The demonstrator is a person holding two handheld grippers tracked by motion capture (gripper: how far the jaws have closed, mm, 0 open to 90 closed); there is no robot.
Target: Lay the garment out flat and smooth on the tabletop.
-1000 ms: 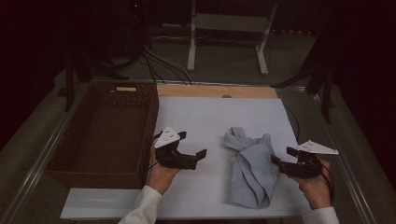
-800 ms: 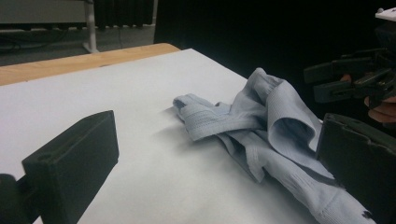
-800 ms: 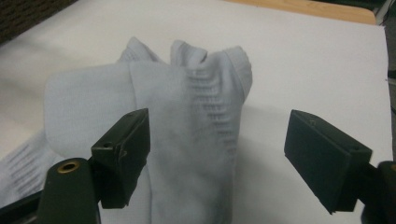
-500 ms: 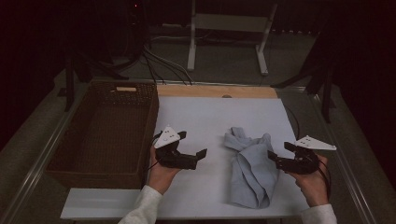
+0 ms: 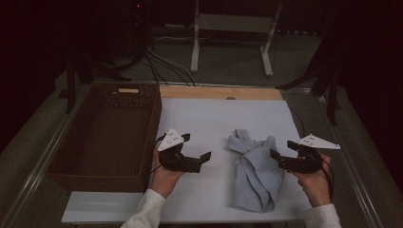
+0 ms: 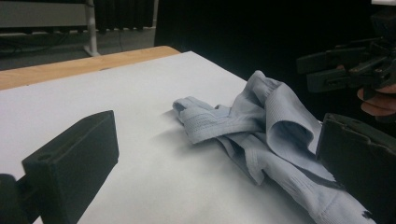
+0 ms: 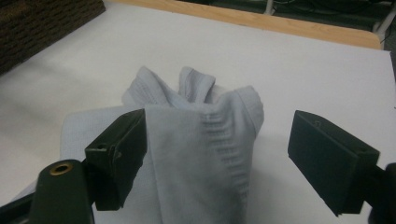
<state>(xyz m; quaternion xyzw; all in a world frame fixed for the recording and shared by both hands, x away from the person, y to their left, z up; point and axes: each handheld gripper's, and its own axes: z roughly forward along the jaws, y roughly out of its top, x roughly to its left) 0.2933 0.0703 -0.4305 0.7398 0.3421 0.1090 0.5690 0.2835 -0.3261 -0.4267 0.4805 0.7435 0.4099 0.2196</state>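
A pale blue cloth point(image 5: 256, 173) is seen crumpled on the white bench point(image 5: 214, 118), between the two grippers; it is judged light, limp and easily bunched, best pinched at a raised ribbed fold near its right edge; the right gripper point(image 5: 280, 160), jaws apart and just widened, holds nothing; the left gripper point(image 5: 202, 161) stands open beside a woven basket point(image 5: 102, 137).

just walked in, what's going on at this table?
A person holds a gripper in each hand over a white table. A crumpled light blue cloth lies on it, held by neither. The right gripper sits at the cloth's right edge, jaws just opening, apart around the fabric without pressing on it. The left gripper waits open to the cloth's left. A wicker basket stands at the table's left side.
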